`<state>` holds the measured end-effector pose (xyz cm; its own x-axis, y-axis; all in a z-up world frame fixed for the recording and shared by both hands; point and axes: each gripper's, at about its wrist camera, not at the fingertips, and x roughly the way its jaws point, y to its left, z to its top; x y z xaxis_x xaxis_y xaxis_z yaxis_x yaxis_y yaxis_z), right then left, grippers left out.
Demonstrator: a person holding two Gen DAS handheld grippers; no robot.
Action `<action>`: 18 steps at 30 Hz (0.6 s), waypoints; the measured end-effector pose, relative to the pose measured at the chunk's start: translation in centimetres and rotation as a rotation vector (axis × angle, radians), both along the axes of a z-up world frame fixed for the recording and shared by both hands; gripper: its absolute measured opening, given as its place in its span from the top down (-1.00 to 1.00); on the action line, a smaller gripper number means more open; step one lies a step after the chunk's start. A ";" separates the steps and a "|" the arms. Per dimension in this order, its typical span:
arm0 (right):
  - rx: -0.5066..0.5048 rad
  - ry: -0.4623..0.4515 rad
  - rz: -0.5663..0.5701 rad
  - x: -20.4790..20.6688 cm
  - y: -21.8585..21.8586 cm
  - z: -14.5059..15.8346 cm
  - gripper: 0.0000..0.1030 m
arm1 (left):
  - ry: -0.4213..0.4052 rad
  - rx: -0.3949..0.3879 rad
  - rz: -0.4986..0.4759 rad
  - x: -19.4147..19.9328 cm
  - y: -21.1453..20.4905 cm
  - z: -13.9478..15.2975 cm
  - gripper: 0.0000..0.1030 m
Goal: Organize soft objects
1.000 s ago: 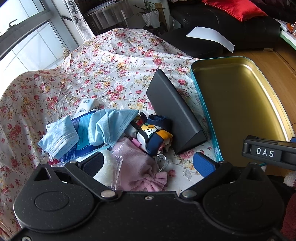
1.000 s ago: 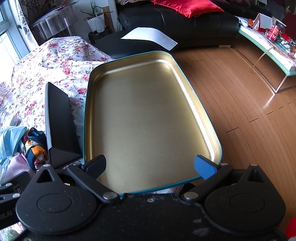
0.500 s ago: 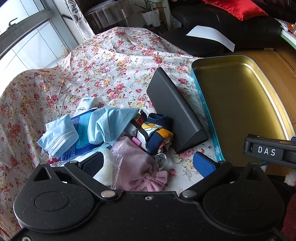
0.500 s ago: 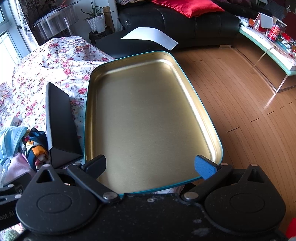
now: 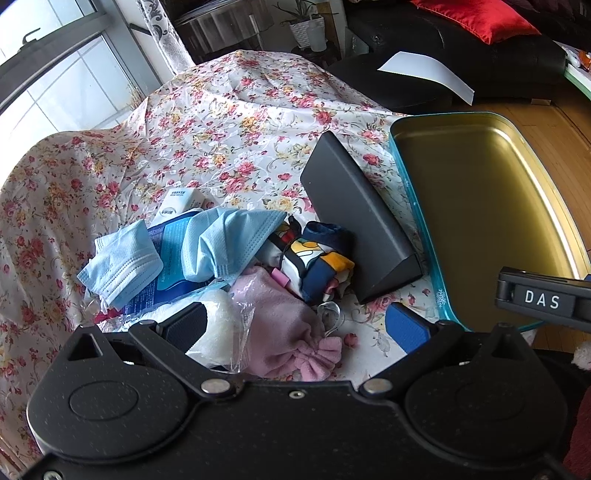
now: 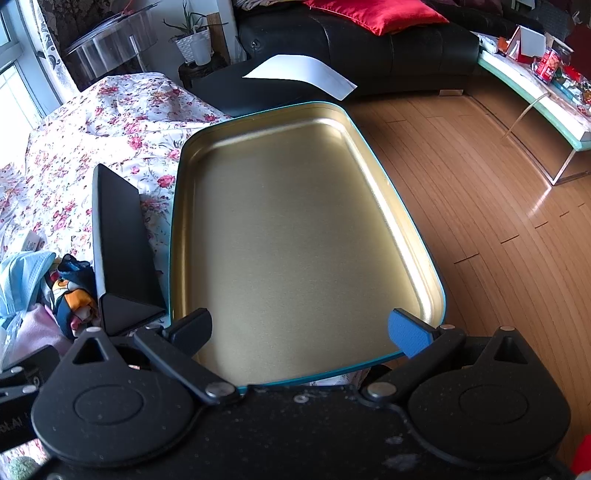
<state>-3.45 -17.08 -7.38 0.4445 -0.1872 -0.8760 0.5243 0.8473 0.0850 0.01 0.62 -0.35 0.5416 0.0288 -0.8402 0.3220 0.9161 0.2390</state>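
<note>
1. Hovering low over the heap of soft things, the left gripper (image 5: 297,325) has its jaws spread wide and nothing between them.
2. Right under its fingers lies a pink fleece pouch (image 5: 284,328), partly wrapped in clear plastic, with a white fluffy piece (image 5: 218,325) beside the dark left finger (image 5: 186,326).
3. Just ahead of that sits a folded, colourful printed cloth (image 5: 317,262), navy with yellow and white patches.
4. Ahead and to the left, two pale blue face masks (image 5: 225,243) are draped over a blue packet (image 5: 168,273), and a small white box (image 5: 181,201) peeks out beyond them.
5. Ahead and slightly right, a dark wedge-shaped case (image 5: 354,218) lies on the floral cloth (image 5: 221,122) covering the tabletop, close beside the tin's near wall.
6. Further right, the gold tin tray (image 5: 480,206) with a teal rim sits bare inside.
7. Over on the other side, the right gripper (image 6: 299,332) is also released, jaws wide, poised above the near end of that tray (image 6: 295,229); whether it touches the rim I cannot tell.
8. From the right gripper, the wedge case (image 6: 118,243) is off to the left, with the printed cloth (image 6: 72,291) and a blue mask (image 6: 22,273) further left still.
9. Beyond the tray, a black sofa (image 6: 369,48) carries a red cushion (image 6: 376,14).
</note>
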 end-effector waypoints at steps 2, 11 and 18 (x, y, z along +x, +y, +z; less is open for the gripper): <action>-0.004 0.003 0.002 0.0 0.1 -0.1 -0.99 | 0.003 -0.005 0.002 0.1 0.2 0.0 -0.93; -0.031 0.022 0.003 0.1 0.3 -0.3 -0.99 | 0.011 -0.039 -0.002 0.8 2.0 0.1 -0.93; -0.066 0.046 0.007 0.2 0.7 -0.5 -0.99 | -0.026 -0.052 -0.003 2.3 5.2 0.4 -0.93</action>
